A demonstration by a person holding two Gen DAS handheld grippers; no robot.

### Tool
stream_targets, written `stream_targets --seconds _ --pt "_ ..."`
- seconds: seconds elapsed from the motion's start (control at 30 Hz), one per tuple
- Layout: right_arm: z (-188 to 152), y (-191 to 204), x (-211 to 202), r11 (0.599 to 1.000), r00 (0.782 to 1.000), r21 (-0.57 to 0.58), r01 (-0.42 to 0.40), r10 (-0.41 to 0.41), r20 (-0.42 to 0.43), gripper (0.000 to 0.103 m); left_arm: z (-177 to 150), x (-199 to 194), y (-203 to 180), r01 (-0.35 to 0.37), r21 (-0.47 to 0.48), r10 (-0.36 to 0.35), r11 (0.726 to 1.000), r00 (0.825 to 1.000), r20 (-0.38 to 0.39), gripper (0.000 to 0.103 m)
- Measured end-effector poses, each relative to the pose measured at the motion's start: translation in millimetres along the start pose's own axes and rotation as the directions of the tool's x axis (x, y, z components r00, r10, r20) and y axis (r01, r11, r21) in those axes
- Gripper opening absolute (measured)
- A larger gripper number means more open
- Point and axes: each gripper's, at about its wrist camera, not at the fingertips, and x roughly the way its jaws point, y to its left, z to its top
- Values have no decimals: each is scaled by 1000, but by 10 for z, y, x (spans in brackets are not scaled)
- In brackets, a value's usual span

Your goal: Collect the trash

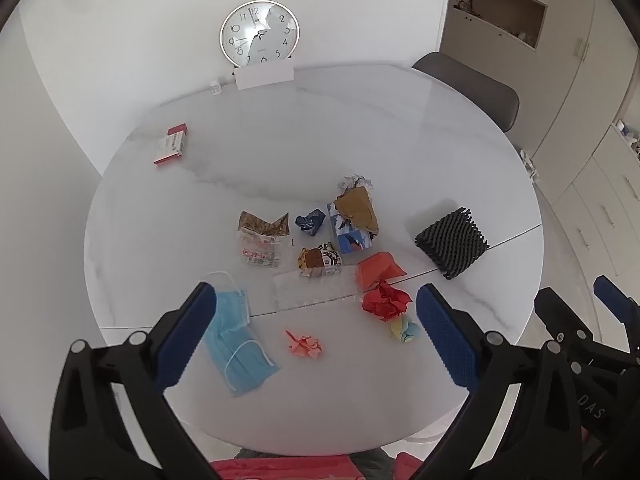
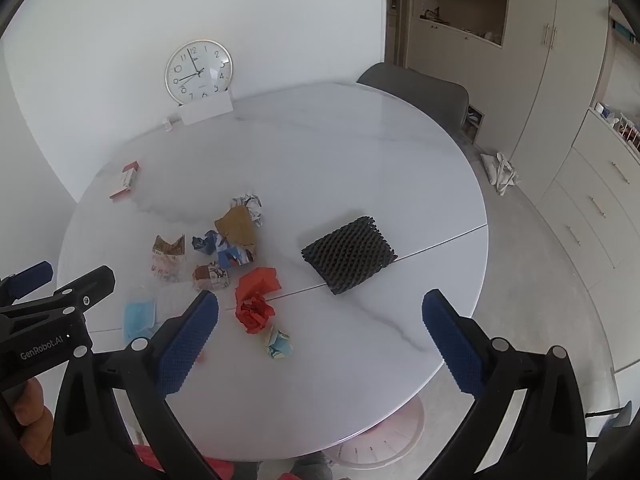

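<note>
Left gripper [image 1: 314, 318] and right gripper [image 2: 320, 318], jaws spread wide and holding nothing, hover above a round white table [image 1: 304, 120]. Between the left jaws lies a pink paper scrap [image 1: 305, 345]; beyond it, scattered wrappers [image 1: 320, 260].

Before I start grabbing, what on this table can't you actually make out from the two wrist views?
- Blue face mask: left finger hides its corner in the left view; largely hidden in the right view.
- Small pink scrap: right view, behind a finger.
- Red-and-white box: print too small.
- No trash bin in view.
</note>
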Motion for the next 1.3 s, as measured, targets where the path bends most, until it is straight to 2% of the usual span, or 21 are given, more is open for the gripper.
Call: stream_targets --seconds 1.3 --pt "-13 94 51 999 999 21 31 -31 -9 101 56 98 138 18 15 -18 1000 999 -33 96"
